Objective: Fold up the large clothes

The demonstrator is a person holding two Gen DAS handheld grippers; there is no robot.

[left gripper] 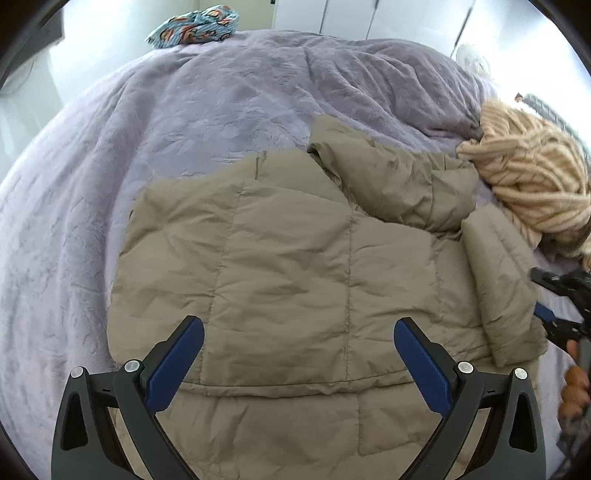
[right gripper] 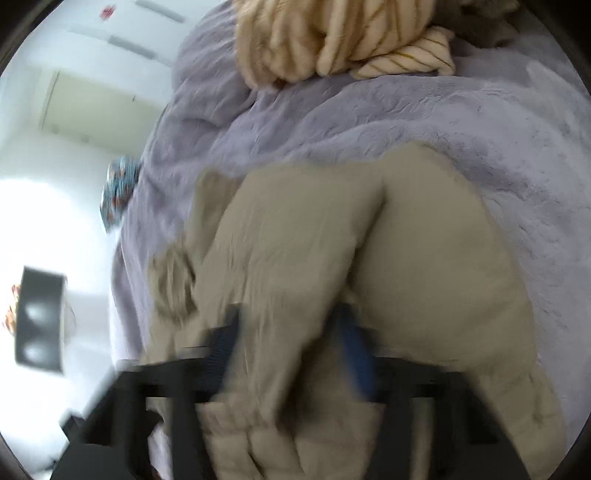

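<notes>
Left hand-held gripper [left gripper: 299,330] apart over jacket [left gripper: 280,258], ready; right hand-held gripper [right gripper: 288,328] clamped on sleeve [right gripper: 295,266] for folding inward.

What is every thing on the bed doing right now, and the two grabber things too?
puffy jacket: lying flat on the bed, one sleeve folded over its top.
left gripper: open, empty, above the jacket's hem.
right gripper: fingers around jacket fabric; too blurred to tell if shut.
striped blanket: bunched in a heap beside the jacket.
patterned cloth: crumpled at the far edge.
purple bedspread: spread out, wrinkled.
</notes>
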